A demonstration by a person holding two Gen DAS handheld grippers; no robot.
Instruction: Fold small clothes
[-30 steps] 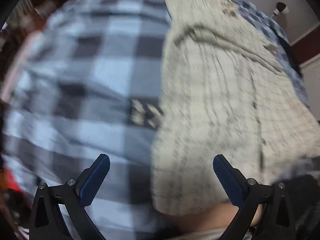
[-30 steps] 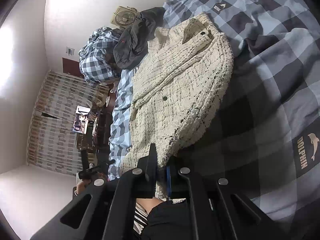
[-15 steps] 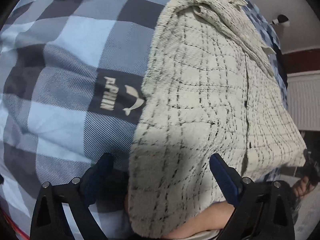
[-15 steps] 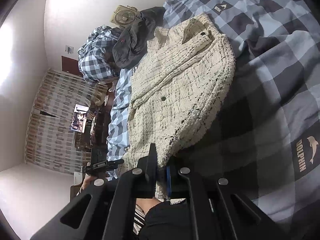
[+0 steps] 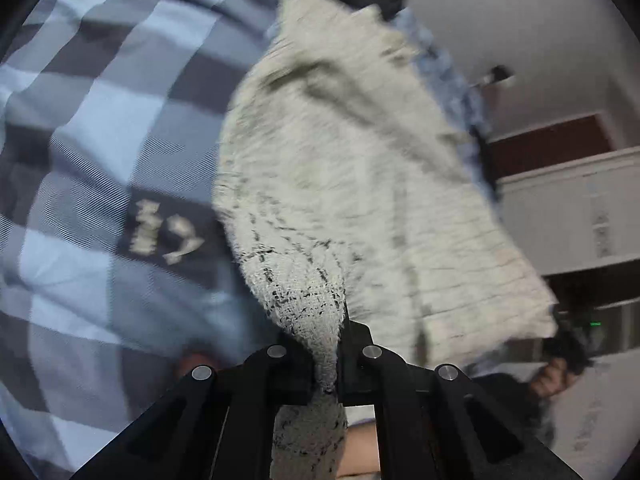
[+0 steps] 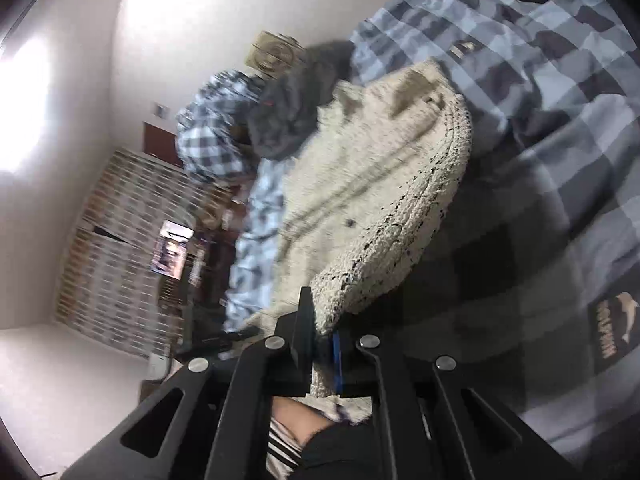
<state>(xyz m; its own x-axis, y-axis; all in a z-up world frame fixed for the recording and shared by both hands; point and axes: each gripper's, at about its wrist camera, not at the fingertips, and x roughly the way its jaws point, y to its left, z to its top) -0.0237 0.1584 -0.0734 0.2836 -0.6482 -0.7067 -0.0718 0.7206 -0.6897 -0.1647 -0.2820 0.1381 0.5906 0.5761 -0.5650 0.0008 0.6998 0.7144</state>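
Left wrist view: both tools pinch the near hem of a cream jacket [image 5: 360,184] lying on a checked bed cover [image 5: 100,128].

Left tool [image 5: 326,356] has its jaws closed tight on a bunched corner of the jacket, which runs up from the grip across the cover beside a dark dolphin label [image 5: 168,232]. Right tool [image 6: 322,350] is likewise clamped on another part of the hem, fabric squeezed between its blue pads. The jacket lies spread out, its far end near a dark garment [image 6: 292,116] and a checked bundle [image 6: 216,136]. Both views are motion-blurred.
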